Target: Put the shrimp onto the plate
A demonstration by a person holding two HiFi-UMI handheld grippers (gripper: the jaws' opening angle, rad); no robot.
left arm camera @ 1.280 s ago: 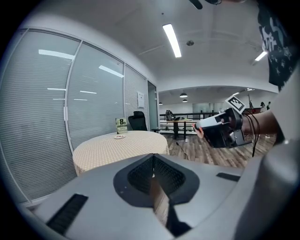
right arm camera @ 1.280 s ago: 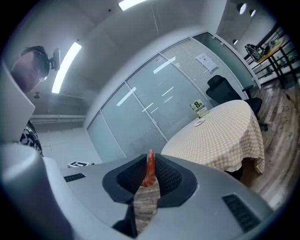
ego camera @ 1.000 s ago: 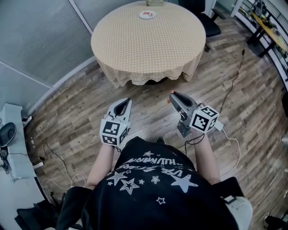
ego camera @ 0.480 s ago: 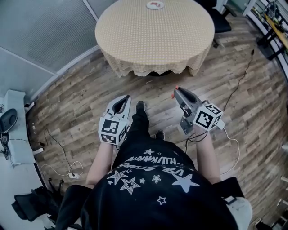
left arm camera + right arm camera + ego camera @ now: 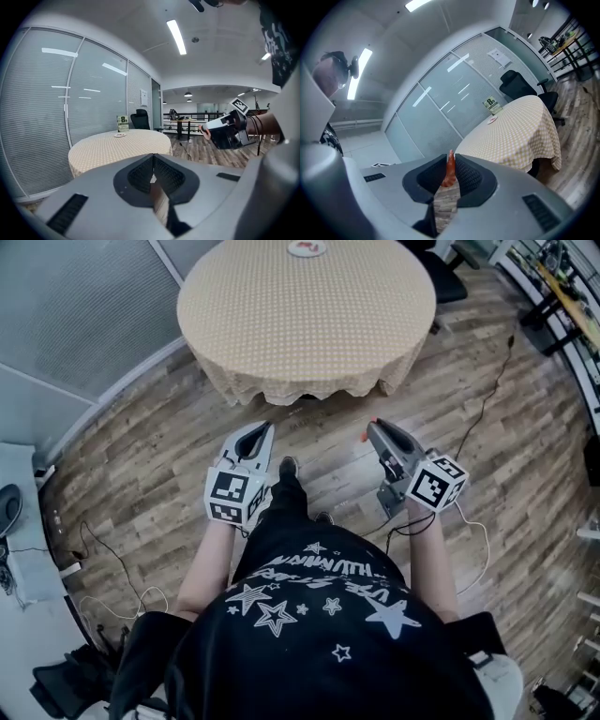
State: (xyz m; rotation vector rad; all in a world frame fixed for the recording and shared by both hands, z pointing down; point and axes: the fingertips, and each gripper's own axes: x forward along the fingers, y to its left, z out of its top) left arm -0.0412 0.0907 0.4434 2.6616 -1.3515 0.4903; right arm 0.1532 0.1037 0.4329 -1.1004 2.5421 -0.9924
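An orange shrimp point(image 5: 450, 172) sticks up between the jaws of my right gripper point(image 5: 449, 174), which is shut on it; in the head view its tip point(image 5: 366, 436) shows at the right gripper point(image 5: 376, 431), held over the wooden floor. My left gripper point(image 5: 257, 432) is shut with nothing in it, level with the right one. The white plate point(image 5: 307, 248) lies at the far side of the round table point(image 5: 300, 324), well ahead of both grippers. It also shows small in the left gripper view, as the plate point(image 5: 120, 135), and in the right gripper view, as the plate point(image 5: 491, 120).
A checked beige cloth hangs from the round table to near the floor. A green sign point(image 5: 491, 103) stands behind the plate, a black office chair point(image 5: 520, 86) beyond the table. Cables point(image 5: 483, 409) trail on the floor at right. A glass wall point(image 5: 84, 324) curves along the left.
The person has stepped toward the table with both grippers, so the table sits a bit nearer. The shrimp stays held in the right gripper; both grippers keep their pose.
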